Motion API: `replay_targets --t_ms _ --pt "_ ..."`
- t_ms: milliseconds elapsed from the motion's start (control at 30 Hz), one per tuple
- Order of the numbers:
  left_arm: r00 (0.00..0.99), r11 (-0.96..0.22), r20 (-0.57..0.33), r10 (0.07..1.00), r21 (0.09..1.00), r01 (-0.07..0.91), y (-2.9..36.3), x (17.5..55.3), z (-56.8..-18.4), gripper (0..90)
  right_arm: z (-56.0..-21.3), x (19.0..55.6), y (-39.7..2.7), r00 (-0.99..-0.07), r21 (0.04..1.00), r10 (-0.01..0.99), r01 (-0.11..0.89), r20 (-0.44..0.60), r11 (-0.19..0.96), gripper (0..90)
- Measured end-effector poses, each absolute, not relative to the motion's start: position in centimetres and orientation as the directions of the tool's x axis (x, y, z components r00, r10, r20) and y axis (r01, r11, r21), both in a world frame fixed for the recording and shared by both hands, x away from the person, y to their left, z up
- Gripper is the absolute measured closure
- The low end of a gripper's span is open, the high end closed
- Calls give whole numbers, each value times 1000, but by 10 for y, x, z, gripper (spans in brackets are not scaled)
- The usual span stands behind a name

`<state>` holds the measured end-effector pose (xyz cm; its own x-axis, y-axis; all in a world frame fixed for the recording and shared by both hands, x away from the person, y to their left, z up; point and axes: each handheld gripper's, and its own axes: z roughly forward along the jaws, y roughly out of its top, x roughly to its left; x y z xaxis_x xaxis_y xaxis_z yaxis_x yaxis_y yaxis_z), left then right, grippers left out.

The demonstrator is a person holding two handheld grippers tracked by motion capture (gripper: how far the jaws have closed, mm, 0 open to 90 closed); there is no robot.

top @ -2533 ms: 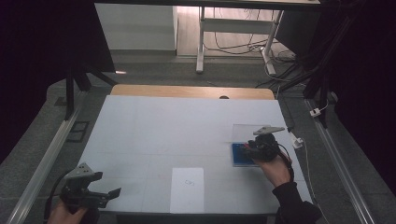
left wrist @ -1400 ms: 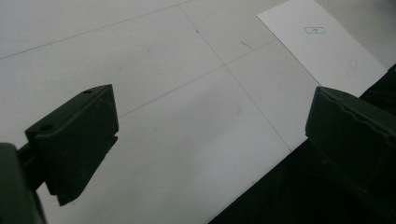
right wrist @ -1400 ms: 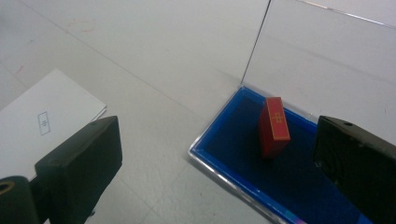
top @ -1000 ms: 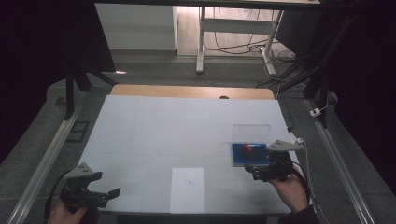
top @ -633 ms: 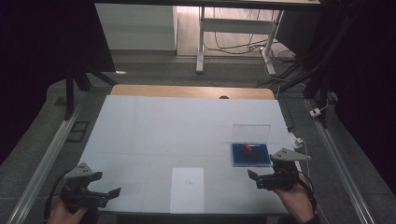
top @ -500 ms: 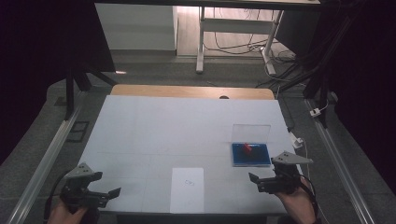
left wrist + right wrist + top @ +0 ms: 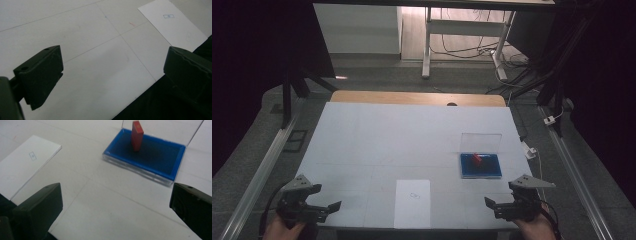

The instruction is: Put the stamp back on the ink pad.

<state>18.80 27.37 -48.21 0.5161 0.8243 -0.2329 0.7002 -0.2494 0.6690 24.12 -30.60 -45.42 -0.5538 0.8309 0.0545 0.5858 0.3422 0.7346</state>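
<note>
A shallow blue-lined case [image 7: 488, 171] with its clear lid [image 7: 481, 141] raised lies on the right side of the white table [image 7: 402, 135]. A small red block [image 7: 475, 158] stands upright in the case's far-left part. In the right gripper view the case [image 7: 160, 157] and the block [image 7: 137, 135] lie ahead of the jaws. My right gripper [image 7: 490, 204] is open and holds nothing, near the table's front edge, short of the case. My left gripper [image 7: 332, 207] is open at the front left corner, over bare table [image 7: 100, 50].
A white paper sheet [image 7: 412, 202] with a small printed mark lies at the front middle, between the two grippers. It also appears as a sheet [image 7: 172, 23] at the upper right and a sheet [image 7: 25, 162] at the left. A wooden strip [image 7: 417, 98] borders the table's far edge.
My right gripper drew back from the blue case toward the front edge, leaving the red block standing in the case. The left gripper stayed put.
</note>
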Motion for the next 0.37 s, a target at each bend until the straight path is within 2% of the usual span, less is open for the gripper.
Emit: replay_targets --t_ms 367 --pt "516 -248 -234 824 670 699 273 188 -482 30 -458 235 -311 -537 710 841 617 65 339 0"
